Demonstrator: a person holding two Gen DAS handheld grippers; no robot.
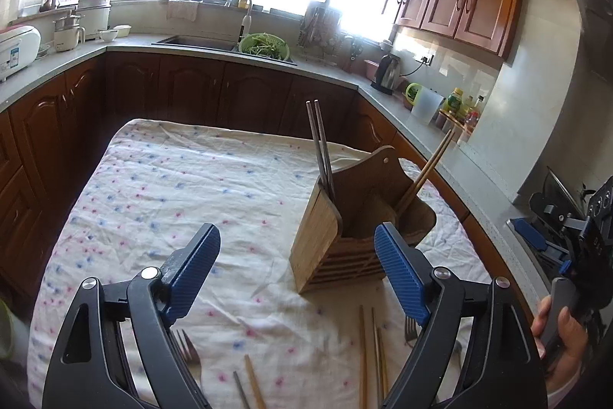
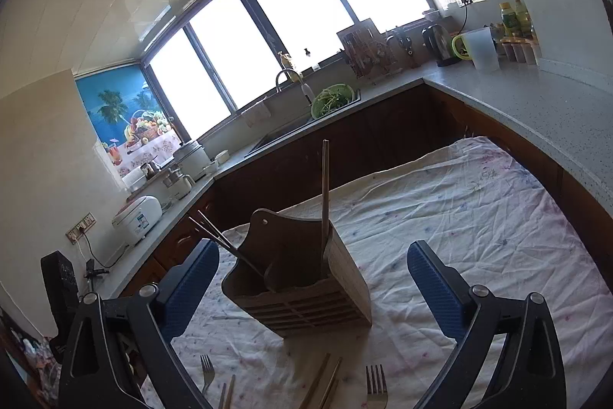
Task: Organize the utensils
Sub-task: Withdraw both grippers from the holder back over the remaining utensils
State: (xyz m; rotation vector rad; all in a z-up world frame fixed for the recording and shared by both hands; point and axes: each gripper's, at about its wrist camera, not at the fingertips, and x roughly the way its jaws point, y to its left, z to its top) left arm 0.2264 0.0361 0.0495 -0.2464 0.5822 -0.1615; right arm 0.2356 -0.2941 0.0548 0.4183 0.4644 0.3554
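Both grippers, left gripper (image 1: 297, 275) and right gripper (image 2: 313, 288), stand spread and empty before the wooden utensil holder (image 1: 345, 236); loose chopsticks (image 1: 369, 351) and forks (image 2: 376, 384) in front of it should be pinched mid-shaft, one at a time.

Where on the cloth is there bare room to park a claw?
Free: the cloth left of and behind the holder, out to its far edge. Crowded: the near strip in front of the holder, strewn with forks and chopsticks.
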